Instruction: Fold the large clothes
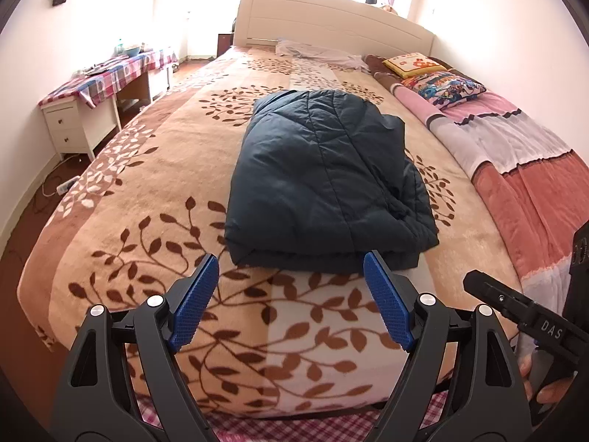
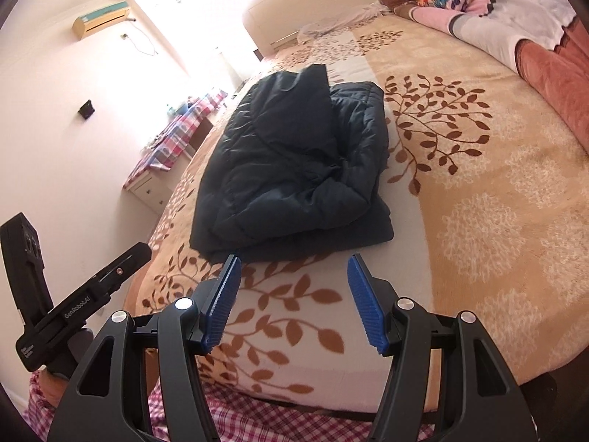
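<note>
A dark navy quilted jacket (image 1: 324, 180) lies folded in a thick bundle on the bed's leaf-patterned blanket (image 1: 147, 202). It also shows in the right wrist view (image 2: 294, 173), with a flap standing up at its far end. My left gripper (image 1: 291, 276) is open and empty, held back from the jacket's near edge, over the foot of the bed. My right gripper (image 2: 294, 280) is open and empty, also just short of the jacket's near edge. The right gripper's body shows at the right edge of the left wrist view (image 1: 533, 316).
A pink and red striped quilt (image 1: 515, 154) and pillows (image 1: 441, 84) lie along the bed's right side. A white cloth (image 1: 320, 53) lies near the headboard (image 1: 331, 18). A desk with a plaid cover (image 1: 106, 81) stands at the left wall. Cables lie on the floor (image 1: 55, 188).
</note>
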Action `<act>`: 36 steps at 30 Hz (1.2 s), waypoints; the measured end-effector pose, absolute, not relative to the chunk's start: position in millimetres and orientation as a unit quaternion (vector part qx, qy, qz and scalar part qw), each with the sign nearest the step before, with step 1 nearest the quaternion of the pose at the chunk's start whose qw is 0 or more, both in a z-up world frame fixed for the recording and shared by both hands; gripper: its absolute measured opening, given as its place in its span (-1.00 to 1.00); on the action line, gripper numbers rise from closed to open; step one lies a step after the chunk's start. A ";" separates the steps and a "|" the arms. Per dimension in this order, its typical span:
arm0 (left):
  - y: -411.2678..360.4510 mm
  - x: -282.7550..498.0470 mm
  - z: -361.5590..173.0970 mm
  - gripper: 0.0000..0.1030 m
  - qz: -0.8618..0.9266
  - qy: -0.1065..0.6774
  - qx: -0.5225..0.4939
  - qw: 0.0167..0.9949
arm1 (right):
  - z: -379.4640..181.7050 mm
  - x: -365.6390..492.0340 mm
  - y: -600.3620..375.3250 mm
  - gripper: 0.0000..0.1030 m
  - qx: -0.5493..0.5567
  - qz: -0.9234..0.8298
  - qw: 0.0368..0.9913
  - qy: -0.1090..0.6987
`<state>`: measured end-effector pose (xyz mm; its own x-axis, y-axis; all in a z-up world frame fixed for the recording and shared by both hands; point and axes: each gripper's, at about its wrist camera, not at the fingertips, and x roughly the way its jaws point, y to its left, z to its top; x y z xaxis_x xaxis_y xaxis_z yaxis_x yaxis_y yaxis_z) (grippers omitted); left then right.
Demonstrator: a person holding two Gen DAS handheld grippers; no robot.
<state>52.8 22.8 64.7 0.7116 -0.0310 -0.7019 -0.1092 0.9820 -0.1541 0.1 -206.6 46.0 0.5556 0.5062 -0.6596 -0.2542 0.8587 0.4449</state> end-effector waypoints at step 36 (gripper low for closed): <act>6.4 -14.4 26.9 0.55 0.050 0.447 -0.091 0.889 | 9.6 -71.4 -159.9 0.17 0.027 0.159 0.865 0.475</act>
<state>-14.4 6.4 26.9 0.5958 0.0086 -0.8031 -0.1706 0.9785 -0.1161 -71.4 -159.9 9.6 0.4987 0.3015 -0.8126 -0.2498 0.9478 0.1983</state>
